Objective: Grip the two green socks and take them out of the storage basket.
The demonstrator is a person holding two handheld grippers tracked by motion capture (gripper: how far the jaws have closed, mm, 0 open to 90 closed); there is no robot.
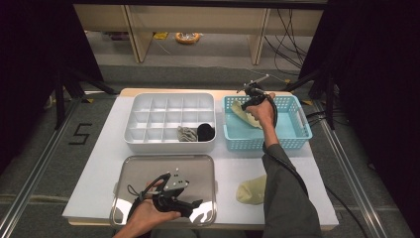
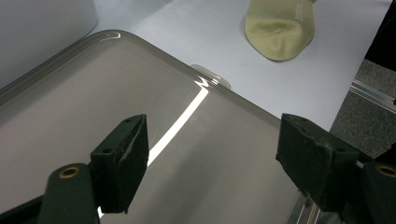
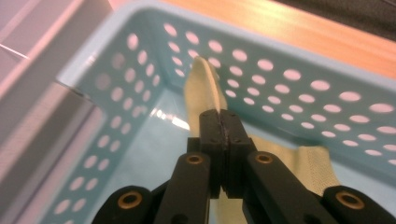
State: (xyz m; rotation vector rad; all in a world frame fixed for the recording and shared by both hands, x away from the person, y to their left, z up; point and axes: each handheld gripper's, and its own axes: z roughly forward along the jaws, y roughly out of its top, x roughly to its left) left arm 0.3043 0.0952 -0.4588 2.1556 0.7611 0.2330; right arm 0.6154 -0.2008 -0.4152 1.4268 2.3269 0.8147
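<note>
Right claw [image 3: 223, 122] is clamped on a pale yellow-green fabric sock [image 3: 201, 88] inside the light blue perforated plastic basket [image 1: 292, 136] at the desk's [image 1: 109, 144] far right. Left claw [image 2: 210, 163] stands apart, holding nothing, over the shiny steel tray [image 2: 70, 116]. A second matching sock [image 1: 251, 190] lies on the desk beside the tray.

Pale yellow-green sock [image 3: 201, 88] in perforated turquoise basket [image 3: 289, 70]; white divider box [image 1: 168, 116]; silver tray [image 2: 70, 116].
</note>
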